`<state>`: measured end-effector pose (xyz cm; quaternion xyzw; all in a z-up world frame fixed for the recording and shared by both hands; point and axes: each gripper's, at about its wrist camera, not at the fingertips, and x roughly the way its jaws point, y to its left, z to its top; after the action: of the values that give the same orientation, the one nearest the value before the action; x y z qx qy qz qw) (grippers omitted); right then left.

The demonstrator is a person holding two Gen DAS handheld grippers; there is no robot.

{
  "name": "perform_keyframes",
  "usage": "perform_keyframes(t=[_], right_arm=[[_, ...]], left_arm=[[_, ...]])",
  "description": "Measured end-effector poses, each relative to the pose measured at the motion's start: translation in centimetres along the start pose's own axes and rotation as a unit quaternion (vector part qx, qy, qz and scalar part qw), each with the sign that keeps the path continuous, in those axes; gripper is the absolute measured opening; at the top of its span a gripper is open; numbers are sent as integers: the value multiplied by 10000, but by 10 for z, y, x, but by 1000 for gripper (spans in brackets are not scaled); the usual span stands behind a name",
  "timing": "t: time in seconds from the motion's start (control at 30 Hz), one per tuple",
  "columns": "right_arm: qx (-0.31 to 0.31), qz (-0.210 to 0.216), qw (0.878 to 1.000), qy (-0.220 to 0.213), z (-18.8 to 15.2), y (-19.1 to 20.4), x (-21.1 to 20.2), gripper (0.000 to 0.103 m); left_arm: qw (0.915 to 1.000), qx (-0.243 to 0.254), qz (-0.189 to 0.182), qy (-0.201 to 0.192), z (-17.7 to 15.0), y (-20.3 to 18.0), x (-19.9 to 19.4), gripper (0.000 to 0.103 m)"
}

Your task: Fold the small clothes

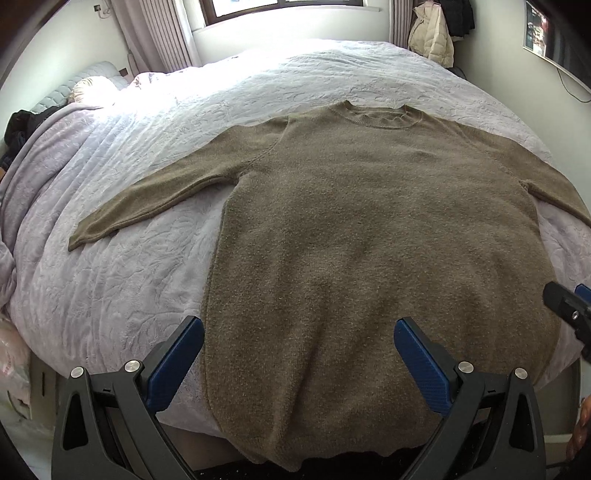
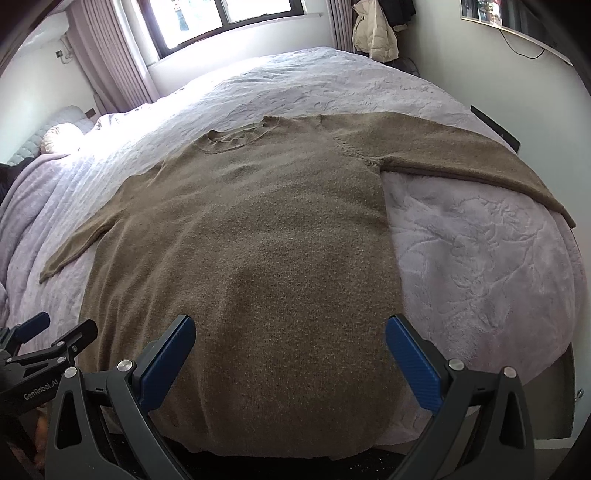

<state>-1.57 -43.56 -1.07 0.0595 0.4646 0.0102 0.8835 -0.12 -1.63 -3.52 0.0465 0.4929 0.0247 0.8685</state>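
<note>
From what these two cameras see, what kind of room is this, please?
Most likely a home bedroom: a wide bed under a pale lilac plush bedspread, long pinkish pleated curtains beside a dark-framed window, and a cream padded jacket hanging in the corner.

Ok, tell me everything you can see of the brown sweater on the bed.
The brown sweater is a fuzzy knit with a ribbed crew neck and long sleeves. It lies flat and unfolded on the lilac bedspread, neck toward the window, both sleeves spread out to the sides, its hem hanging slightly over the near bed edge. The left claw and right claw are both open above the hem; neither is gripping it.
</note>
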Motion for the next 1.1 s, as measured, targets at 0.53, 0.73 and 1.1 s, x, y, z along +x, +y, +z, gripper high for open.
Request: perform_keyframes(t=[0.53,0.73,1.1], right_arm=[[-233,393,9988,169,30,19,21,103],[-319,300,9988,221,34,25,28,103],[-315,296,9984,366,43,39,48,103]], left_arm=[[9994,-312,-85,131,22,28,21,103],[9988,-412,-162,197,29,36,33,103],[9978,-566,-278,215,41,53,53,103]])
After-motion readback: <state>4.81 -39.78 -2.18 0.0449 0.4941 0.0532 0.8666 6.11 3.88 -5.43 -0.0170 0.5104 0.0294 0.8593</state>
